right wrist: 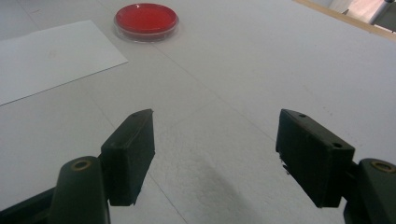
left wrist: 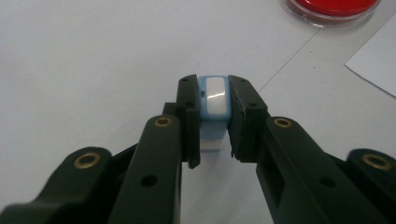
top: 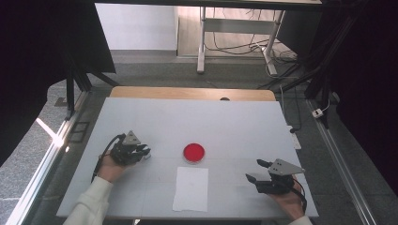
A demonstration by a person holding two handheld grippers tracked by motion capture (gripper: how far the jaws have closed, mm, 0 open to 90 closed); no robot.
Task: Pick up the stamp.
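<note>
A: Two grippers are in your hands. The left gripper (left wrist: 214,121) has its fingers (left wrist: 189,116) pinched on a small blue-and-white block (left wrist: 214,100), one pad on each long side. It sits low over the white bench (top: 155,117), left of centre in the high view, and I cannot tell whether the block rests on the bench or hangs just clear of it.

B: How will that block handle?

A: Judging by its looks, it is light, stiff and plastic, with a glossy white top that catches the light. The smooth sides could slip, so hold it squarely on its flat flanks, as you do now, and not by the shiny top or the rounded ends.

B: And your other hand?

A: The right gripper (right wrist: 215,149) has its fingers spread wide with nothing between them, hovering low at the near right of the bench.

B: What lies farther out?

A: A white sheet of paper (top: 191,188) lies near the front edge, between your hands. Just beyond it sits a round clear dish with red contents (top: 194,153), well apart from the block. That dish looks brittle, so keep clear of it.
</note>
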